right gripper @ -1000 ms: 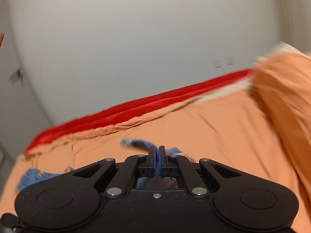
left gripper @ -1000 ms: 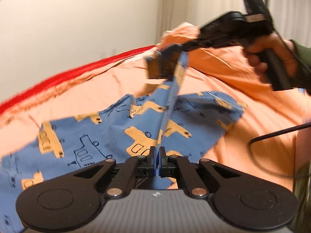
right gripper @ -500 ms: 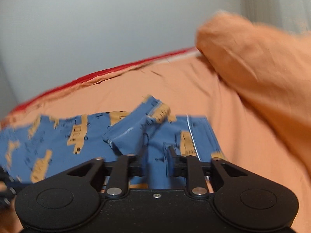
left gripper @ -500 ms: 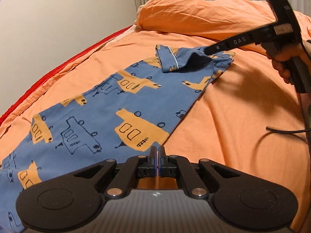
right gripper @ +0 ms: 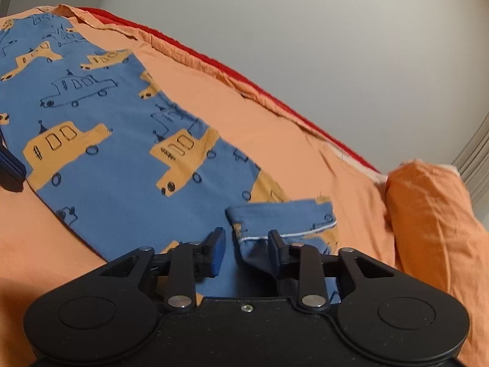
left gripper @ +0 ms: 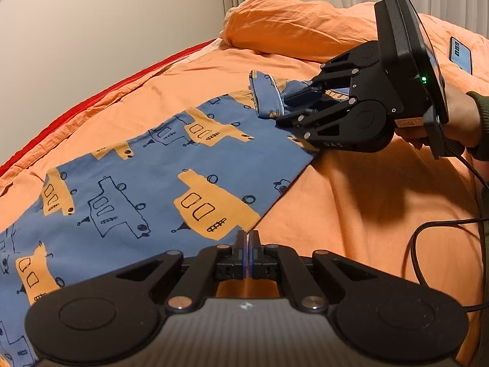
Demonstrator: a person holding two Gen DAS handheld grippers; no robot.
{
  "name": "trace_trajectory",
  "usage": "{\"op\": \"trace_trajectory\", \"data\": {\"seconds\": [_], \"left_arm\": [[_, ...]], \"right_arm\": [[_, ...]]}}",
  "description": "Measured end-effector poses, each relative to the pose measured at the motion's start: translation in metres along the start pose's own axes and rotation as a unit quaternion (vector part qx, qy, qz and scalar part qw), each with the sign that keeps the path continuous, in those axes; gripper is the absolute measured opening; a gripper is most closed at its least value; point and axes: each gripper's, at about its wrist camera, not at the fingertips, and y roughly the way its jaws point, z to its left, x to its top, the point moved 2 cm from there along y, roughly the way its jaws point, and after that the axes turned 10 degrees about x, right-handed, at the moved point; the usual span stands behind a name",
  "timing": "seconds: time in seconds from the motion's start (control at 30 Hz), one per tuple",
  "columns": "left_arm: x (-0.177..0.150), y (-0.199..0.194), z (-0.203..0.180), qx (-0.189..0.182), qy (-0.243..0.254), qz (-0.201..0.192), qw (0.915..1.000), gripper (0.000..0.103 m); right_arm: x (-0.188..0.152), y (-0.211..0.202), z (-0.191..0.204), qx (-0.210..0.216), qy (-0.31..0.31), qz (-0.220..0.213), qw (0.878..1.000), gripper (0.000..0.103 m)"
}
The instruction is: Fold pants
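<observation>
Since a second ago the blue cotton pants with orange car prints (left gripper: 159, 183) have dropped from the air onto the orange bed cover (left gripper: 366, 214) and lie flat, one leg end (right gripper: 284, 214) curled back on itself; the right tongs (right gripper: 246, 246) have let go and stand apart around that curl, while the left tongs (left gripper: 247, 244) stay pressed together, seemingly pinching the near hem. I judge the step is smoothing before the fold; the right tongs should take the curled cuff by its white-stitched edge, draw it out flat toward the orange pillow (left gripper: 290, 30), keeping the left hold steady so the cloth stays taut.
</observation>
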Motion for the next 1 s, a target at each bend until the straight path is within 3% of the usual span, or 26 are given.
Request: {"op": "trace_trajectory", "data": {"seconds": [0.07,0.13,0.23,0.27,0.37,0.5,0.57,0.7,0.8,0.87,1.0], "left_arm": [[0.001,0.0,0.0,-0.001,-0.001,0.0,1.0,0.001],[0.002,0.0,0.0,-0.001,-0.003,0.0,1.0,0.001],[0.0,0.0,0.0,0.001,-0.004,0.0,1.0,0.001],[0.0,0.0,0.0,0.001,-0.004,0.001,1.0,0.001],[0.0,0.0,0.0,0.003,-0.003,0.002,1.0,0.001],[0.001,0.001,-0.001,0.006,0.001,0.004,1.0,0.001],[0.001,0.0,-0.002,0.006,0.001,0.006,1.0,0.001],[0.006,-0.007,0.002,-0.028,-0.023,0.0,0.9994,0.001],[0.014,-0.01,0.003,-0.042,-0.033,-0.017,0.9984,0.005],[0.023,-0.008,0.0,-0.043,-0.032,-0.025,0.9982,0.015],[0.047,0.007,-0.015,-0.062,-0.027,-0.042,0.9968,0.019]], "right_arm": [[-0.001,-0.001,0.0,0.0,0.006,-0.001,1.0,0.007],[-0.002,-0.007,-0.008,-0.004,0.043,-0.014,0.999,0.004],[-0.005,-0.028,-0.041,-0.014,0.168,-0.053,0.984,0.003],[-0.01,-0.039,-0.057,-0.019,0.227,-0.068,0.971,0.003],[-0.041,-0.065,-0.099,-0.035,0.385,-0.092,0.918,0.003],[-0.084,-0.067,-0.124,-0.032,0.502,-0.067,0.862,0.004],[-0.095,-0.064,-0.126,-0.024,0.534,-0.058,0.843,0.006],[-0.09,-0.062,-0.125,-0.025,0.527,-0.062,0.847,0.025],[-0.091,-0.059,-0.127,-0.024,0.533,-0.061,0.844,0.032],[-0.095,-0.058,-0.131,-0.023,0.547,-0.064,0.835,0.032],[-0.106,-0.056,-0.142,-0.008,0.582,-0.085,0.809,0.032]]}}
